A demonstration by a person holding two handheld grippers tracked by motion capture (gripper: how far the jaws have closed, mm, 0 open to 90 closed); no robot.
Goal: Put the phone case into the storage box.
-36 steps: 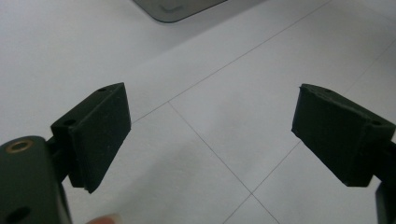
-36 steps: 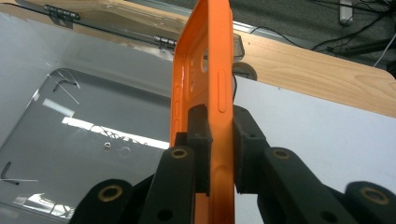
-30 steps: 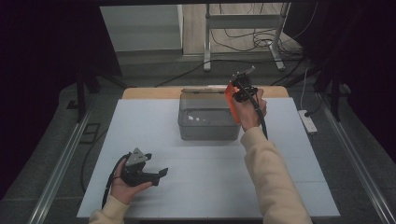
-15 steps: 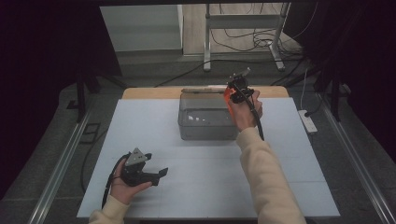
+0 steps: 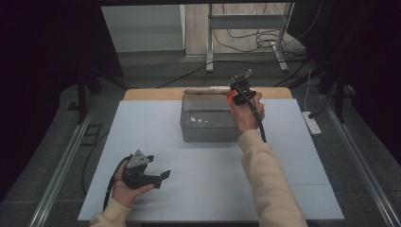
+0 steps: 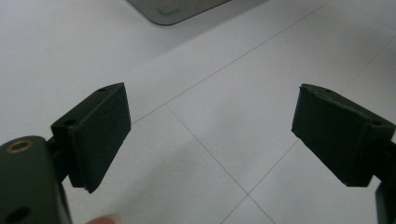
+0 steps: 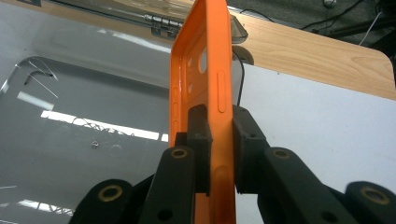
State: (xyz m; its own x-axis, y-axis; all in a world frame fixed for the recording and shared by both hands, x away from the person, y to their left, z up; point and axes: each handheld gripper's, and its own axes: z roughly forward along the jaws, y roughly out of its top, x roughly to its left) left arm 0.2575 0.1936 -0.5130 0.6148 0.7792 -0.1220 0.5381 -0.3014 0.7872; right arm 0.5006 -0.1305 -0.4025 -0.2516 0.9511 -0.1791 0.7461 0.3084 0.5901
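My right gripper (image 7: 219, 135) is shut on an orange phone case (image 7: 205, 70), which stands on edge between the jaws. In the high view the right gripper (image 5: 239, 92) holds the phone case (image 5: 230, 96) above the right rim of a clear plastic box (image 5: 208, 124). The box (image 7: 70, 112) lies below and to the left in the right gripper view, its lid open at the back. My left gripper (image 5: 163, 176) rests low over the white table near the front left, open with nothing between its pads (image 6: 100, 130).
The white table top (image 5: 283, 161) meets a wooden strip (image 5: 274, 92) at the far edge. A power strip (image 5: 312, 124) lies off the right side. Cables and a metal stand's legs (image 5: 246, 38) cover the floor behind the table.
The right hand has carried the orange phone case slightly farther back and up over the box's right side. The left gripper has stayed put.
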